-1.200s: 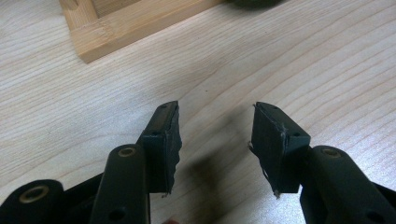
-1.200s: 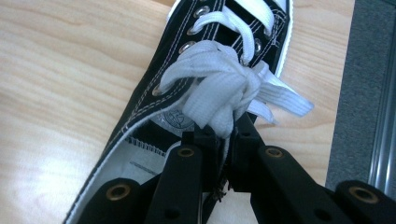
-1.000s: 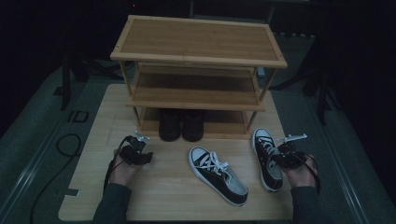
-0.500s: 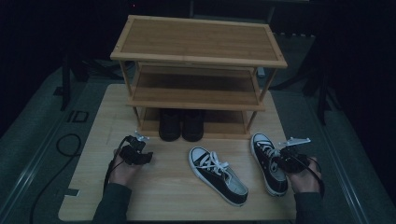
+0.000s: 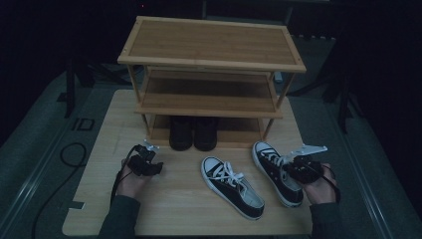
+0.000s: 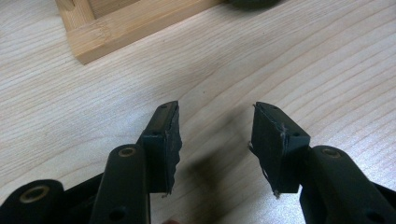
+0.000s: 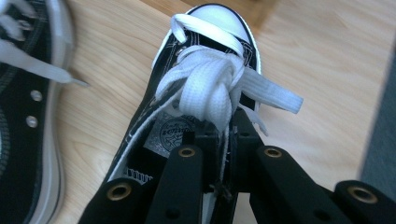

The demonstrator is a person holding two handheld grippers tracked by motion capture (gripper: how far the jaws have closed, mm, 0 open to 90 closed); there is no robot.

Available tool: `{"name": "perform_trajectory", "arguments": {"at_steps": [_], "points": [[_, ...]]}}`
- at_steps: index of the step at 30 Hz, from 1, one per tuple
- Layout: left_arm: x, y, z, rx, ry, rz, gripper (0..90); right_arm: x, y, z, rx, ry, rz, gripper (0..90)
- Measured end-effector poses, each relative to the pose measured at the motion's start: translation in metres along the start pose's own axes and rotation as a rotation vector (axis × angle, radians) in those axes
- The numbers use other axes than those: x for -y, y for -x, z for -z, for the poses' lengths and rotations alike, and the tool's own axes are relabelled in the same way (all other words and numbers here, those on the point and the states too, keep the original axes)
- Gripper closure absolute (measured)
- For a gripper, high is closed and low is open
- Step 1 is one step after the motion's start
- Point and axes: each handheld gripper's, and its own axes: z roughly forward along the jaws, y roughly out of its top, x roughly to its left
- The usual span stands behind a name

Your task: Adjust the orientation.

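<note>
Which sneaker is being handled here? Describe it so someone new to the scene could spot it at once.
Start at the three-tier wooden shoe rack on the board. Two black-and-white sneakers lie in front of it. It is the right-hand sneaker, with its toe toward the rack. Unlike the middle sneaker, which lies free, it has the right gripper shut on its side wall by the laces.

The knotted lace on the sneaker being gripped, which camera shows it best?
The right gripper view: the knotted lace sits big and sharp just above the jaws. The high view shows that sneaker whole, its laces tiny. The left gripper view looks at bare table.
</note>
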Motion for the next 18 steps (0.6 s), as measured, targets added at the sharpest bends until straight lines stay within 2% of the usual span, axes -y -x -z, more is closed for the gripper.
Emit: {"name": "perform_trajectory", "arguments": {"at_steps": [4,6,9,18], "points": [[0.0,-0.001,0.0,-0.002,-0.001,0.001,52.5,-0.007,-0.005,-0.012,-0.053,0.023,0.046,85.3],[0.0,-0.001,0.0,-0.002,-0.003,0.001,52.4,-0.008,-0.006,-0.013,-0.058,0.023,0.051,85.3],[0.0,-0.001,-0.001,0.0,-0.003,-0.001,52.5,-0.018,-0.015,-0.022,-0.093,0.035,0.101,85.3],[0.0,-0.001,0.0,-0.003,-0.004,-0.002,52.4,-0.035,-0.023,-0.039,-0.134,0.064,0.171,85.3]]}}
